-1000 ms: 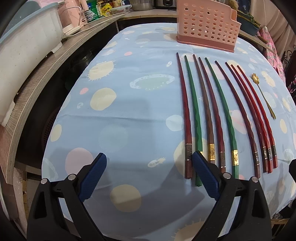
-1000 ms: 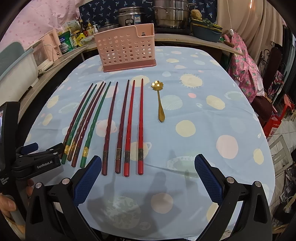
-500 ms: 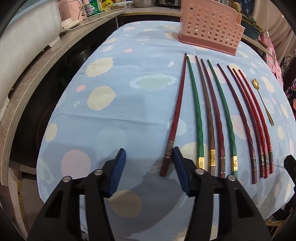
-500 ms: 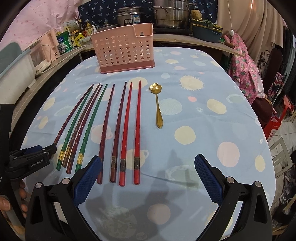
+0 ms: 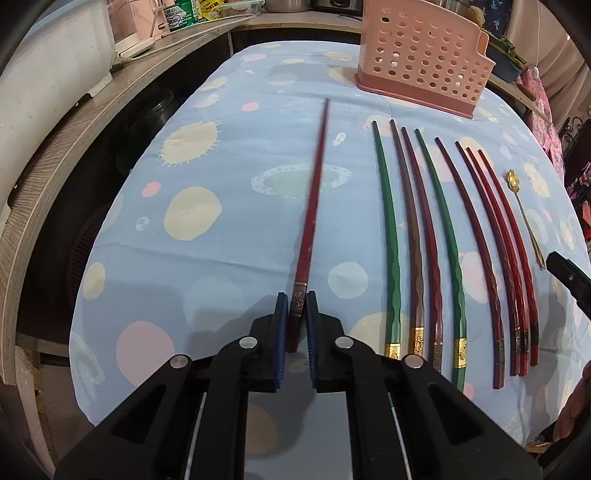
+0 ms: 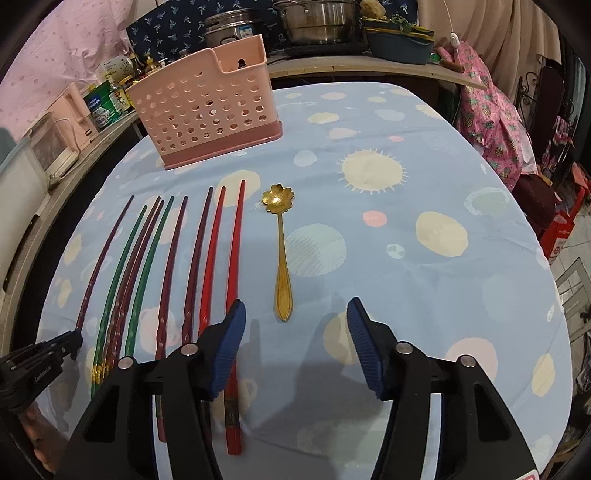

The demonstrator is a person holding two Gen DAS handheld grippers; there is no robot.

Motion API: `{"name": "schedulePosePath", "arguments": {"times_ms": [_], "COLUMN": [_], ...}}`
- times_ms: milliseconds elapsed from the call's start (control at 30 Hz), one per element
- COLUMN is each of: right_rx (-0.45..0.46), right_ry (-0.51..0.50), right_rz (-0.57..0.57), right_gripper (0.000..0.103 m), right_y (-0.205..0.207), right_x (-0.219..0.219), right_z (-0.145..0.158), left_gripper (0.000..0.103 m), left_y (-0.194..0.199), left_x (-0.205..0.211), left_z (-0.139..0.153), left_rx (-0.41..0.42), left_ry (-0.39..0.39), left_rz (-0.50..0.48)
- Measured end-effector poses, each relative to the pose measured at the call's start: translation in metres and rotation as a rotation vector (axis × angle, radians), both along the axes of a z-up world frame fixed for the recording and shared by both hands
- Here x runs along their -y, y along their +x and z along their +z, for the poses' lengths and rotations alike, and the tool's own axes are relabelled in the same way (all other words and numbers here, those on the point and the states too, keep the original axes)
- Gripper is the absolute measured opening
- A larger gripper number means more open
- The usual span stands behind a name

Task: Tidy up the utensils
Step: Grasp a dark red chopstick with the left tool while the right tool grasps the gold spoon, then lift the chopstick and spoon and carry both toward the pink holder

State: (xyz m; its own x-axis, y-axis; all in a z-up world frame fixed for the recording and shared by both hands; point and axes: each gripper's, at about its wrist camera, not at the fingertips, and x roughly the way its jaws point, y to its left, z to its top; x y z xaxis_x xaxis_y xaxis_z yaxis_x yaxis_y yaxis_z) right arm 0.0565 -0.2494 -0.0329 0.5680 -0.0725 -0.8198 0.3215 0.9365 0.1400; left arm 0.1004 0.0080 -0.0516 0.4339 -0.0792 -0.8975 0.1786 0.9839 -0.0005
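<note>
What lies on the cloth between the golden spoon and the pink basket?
Nothing: in the right wrist view, the tablecloth between the golden spoon and the pink basket is bare. The chopsticks lie beside the spoon.

Your tabletop (image 6: 424,177) is covered in soft matt cloth, pale blue with printed spots and a few faint creases. The chopsticks (image 5: 424,229) beside you look lacquered: smooth, glossy reds, greens and browns, with shiny gold or dull metal bands near the thick ends. The dark red chopstick (image 5: 314,192) between your left gripper's (image 5: 296,325) jaws has the same polished sheen. The jaw pads are ribbed blue rubber on matt black plastic bodies. The spoon (image 6: 281,251) is bright gold-toned metal, smooth and reflective. The holder (image 6: 203,114) is matt pink perforated plastic. Behind it stand brushed steel pots (image 6: 314,22).
</note>
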Motion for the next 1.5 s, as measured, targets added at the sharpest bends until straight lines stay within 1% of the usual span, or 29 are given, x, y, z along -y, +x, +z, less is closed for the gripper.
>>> {"name": "schedulePosePath", "arguments": {"times_ms": [33,100,133,200,333,400,600,800,1000,1233,1300,1500], "right_rx": [-0.002,-0.007,-0.009,-0.018,-0.009,-0.010,-0.004,0.030,0.078,0.141,0.151,0.166], "right_ry": [0.001,0.001,0.001,0.005,-0.029,-0.032,-0.029,-0.031,-0.039,-0.030,-0.028,-0.025], "right_rz": [0.003,0.014,0.019,0.026,0.039,0.038,0.039,0.032,0.013,-0.014,-0.019,-0.033], "right_gripper": [0.045,0.037,0.036,0.027,0.021,0.012,0.011,0.011,0.010,0.009,0.002,0.002], "right_y": [0.003,0.007,0.009,0.012,0.012,0.013,0.010,0.003,-0.006,-0.006,-0.004,0.002], "right_x": [0.000,-0.002,-0.003,-0.005,-0.009,-0.008,-0.006,-0.006,-0.002,0.010,0.014,0.023], "right_z": [-0.001,-0.004,-0.006,-0.010,-0.011,-0.011,-0.008,0.009,0.035,0.064,0.068,0.076], "left_gripper": [0.009,0.009,0.009,0.009,0.009,0.009,0.009,0.009,0.009,0.009,0.009,0.009], "left_y": [0.000,0.001,0.001,0.001,0.001,0.001,0.002,0.000,-0.004,-0.001,0.003,0.017], "left_x": [0.000,0.000,0.000,0.001,0.001,0.001,-0.001,-0.003,-0.010,-0.022,-0.027,-0.034], "left_z": [0.000,0.000,0.000,0.000,0.000,0.000,0.001,0.012,0.042,0.084,0.094,0.119], "left_rx": [0.001,-0.001,-0.002,-0.001,0.003,0.003,-0.001,0.017,0.067,0.137,0.152,0.201], "left_ry": [0.002,0.001,0.000,0.002,0.005,0.005,-0.004,-0.017,-0.061,-0.136,-0.155,-0.178], "left_rz": [0.000,0.002,0.002,0.002,0.001,0.000,0.001,0.013,0.015,0.037,0.049,0.071]}}
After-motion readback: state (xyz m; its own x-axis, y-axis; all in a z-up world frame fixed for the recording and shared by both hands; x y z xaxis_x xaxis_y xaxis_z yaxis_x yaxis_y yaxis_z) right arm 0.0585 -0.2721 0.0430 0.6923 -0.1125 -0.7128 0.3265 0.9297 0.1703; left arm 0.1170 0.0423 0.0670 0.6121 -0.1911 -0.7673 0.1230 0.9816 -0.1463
